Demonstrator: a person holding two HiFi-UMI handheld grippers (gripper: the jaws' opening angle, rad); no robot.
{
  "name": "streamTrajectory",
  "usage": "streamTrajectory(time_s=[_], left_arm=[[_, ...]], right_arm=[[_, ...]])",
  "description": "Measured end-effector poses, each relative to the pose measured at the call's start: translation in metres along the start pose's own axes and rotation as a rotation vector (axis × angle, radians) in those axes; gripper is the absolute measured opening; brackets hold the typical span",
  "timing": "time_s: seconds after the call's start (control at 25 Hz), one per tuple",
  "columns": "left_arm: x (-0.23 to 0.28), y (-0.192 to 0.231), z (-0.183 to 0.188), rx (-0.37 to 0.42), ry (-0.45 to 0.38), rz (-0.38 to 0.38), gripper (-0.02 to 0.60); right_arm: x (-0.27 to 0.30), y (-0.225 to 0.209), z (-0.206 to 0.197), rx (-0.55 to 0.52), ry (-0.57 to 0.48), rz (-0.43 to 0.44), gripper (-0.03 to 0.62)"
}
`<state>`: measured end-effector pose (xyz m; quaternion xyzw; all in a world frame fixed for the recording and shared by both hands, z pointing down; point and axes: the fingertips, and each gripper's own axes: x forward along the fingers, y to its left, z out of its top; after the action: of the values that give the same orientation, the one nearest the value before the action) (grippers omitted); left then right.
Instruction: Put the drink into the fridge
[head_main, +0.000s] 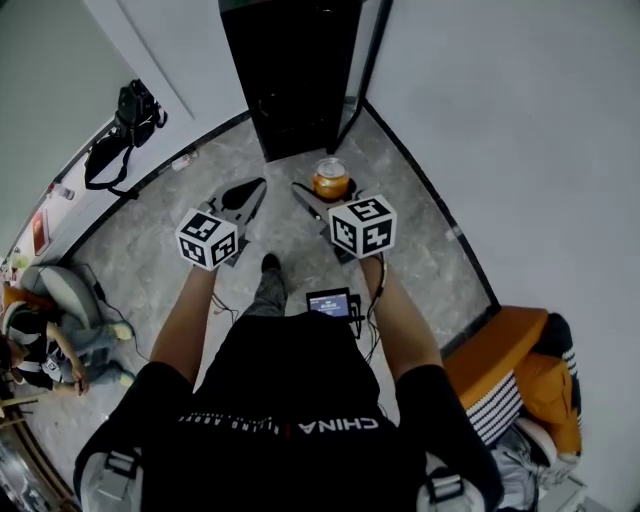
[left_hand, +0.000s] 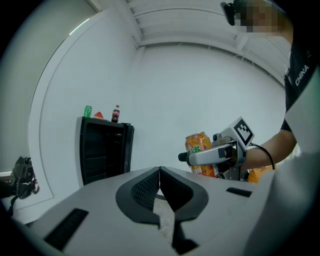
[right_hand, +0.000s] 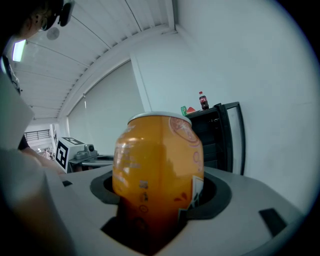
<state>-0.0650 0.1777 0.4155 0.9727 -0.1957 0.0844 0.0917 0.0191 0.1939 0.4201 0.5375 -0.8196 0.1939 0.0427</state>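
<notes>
One orange drink can (right_hand: 157, 170) upright, clamped in R gripper (head_main: 330, 192) facing black fridge (head_main: 290, 70); L gripper (left_hand: 159, 172) jaws together, empty.

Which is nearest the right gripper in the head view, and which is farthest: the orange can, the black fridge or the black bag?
1. orange can, gripped between the jaws of the right gripper.
2. black fridge, straight ahead.
3. black bag, far off to the left.

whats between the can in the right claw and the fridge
Nothing stands there. In the head view only a bare strip of grey floor separates the orange drink can from the black fridge.
</notes>
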Motion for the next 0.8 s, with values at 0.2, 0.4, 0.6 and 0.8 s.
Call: streamTrajectory(time_s=[0.2,0.4,0.6,0.8], left_arm=[[0.029,0.039,0.006,-0.002,0.002,-0.040,0.012],[0.054,0.089,0.018,-0.004,-0.004,-0.081,0.012],[0.072,0.136,0.029,-0.009,-0.001,-0.121,0.012],[0.084,0.174,0.030,-0.011,0.011,-0.160,0.012]], right_arm=[[0.036,-0.025,0.014,0.023,-0.009,-0.034,0.347],[0.079,-0.045,0.037,0.020,-0.016,-0.068,0.347],[0.120,-0.065,0.051,0.049,-0.021,-0.118,0.347],[0.156,-0.072,0.057,0.064,-0.017,-0.153,0.347]])
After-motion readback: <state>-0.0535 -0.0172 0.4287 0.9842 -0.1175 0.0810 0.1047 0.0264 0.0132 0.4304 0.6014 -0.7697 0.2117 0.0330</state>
